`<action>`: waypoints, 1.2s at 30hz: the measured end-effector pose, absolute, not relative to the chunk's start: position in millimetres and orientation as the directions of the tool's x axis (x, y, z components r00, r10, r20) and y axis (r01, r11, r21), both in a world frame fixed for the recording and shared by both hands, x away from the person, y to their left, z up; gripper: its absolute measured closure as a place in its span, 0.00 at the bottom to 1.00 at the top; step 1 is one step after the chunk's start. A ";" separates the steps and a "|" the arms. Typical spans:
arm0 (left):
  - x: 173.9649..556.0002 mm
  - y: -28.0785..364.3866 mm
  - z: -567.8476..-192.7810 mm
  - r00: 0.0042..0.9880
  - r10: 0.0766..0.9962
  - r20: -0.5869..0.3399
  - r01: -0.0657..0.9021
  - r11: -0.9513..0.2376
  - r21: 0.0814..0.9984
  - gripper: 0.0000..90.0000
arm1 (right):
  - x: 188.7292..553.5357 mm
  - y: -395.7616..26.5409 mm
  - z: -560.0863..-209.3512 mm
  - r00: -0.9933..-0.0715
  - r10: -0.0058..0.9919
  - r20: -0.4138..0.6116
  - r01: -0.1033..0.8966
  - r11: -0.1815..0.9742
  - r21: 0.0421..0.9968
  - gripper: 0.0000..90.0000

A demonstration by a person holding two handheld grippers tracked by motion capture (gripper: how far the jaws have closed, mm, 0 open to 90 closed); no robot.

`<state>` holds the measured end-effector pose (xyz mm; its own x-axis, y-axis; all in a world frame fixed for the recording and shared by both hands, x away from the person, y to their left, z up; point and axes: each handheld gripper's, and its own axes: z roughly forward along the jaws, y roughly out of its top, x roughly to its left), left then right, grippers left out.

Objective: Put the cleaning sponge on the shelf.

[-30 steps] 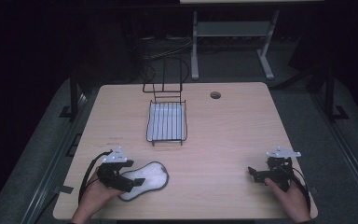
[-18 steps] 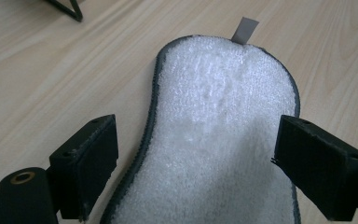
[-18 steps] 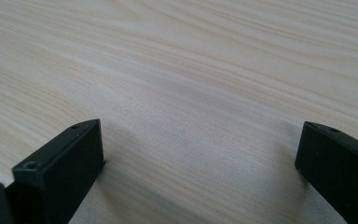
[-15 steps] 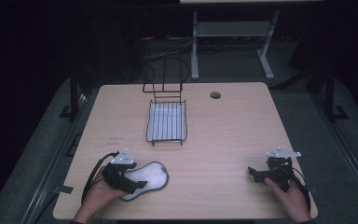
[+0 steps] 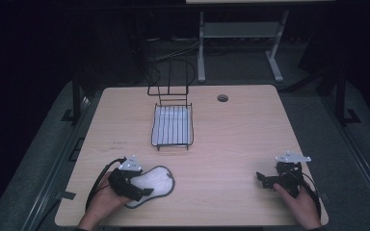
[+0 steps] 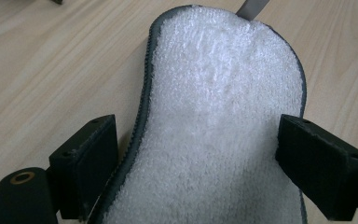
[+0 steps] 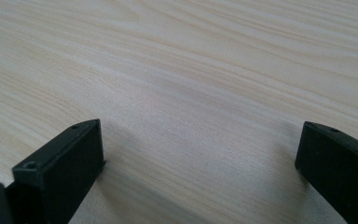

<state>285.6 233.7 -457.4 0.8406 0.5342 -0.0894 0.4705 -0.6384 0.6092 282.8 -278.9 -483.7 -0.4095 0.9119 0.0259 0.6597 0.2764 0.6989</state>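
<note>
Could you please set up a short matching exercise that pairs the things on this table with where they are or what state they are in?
Things:
1. white terry insole
2. wire rack
3. right hand-held gripper
4. round cable hole

Places or states:
A. far right part of the table top
B. open over bare wood
C. between the open jaws of the left hand-held gripper
D. middle of the table, toward the far edge

Pairs: 1-C, 2-D, 3-B, 4-A
</note>
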 end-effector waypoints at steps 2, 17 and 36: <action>285.5 232.9 -457.5 0.841 0.534 -0.092 0.472 -0.639 0.607 0.15 | 282.8 -278.9 -483.7 -0.409 0.912 0.026 0.660 0.276 0.699 0.01; 284.7 236.0 -452.4 0.853 0.511 -0.103 0.462 -0.649 0.605 0.28 | 282.9 -279.0 -483.7 -0.410 0.912 0.025 0.659 0.277 0.699 0.01; 280.1 247.1 -430.2 0.848 0.524 -0.080 0.430 -0.592 0.681 0.77 | 282.9 -279.0 -483.7 -0.410 0.912 0.026 0.660 0.276 0.699 0.01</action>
<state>280.1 247.1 -430.2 0.8480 0.5240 -0.0797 0.4301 -0.5924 0.6812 282.9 -279.0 -483.7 -0.4097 0.9118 0.0263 0.6598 0.2762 0.6988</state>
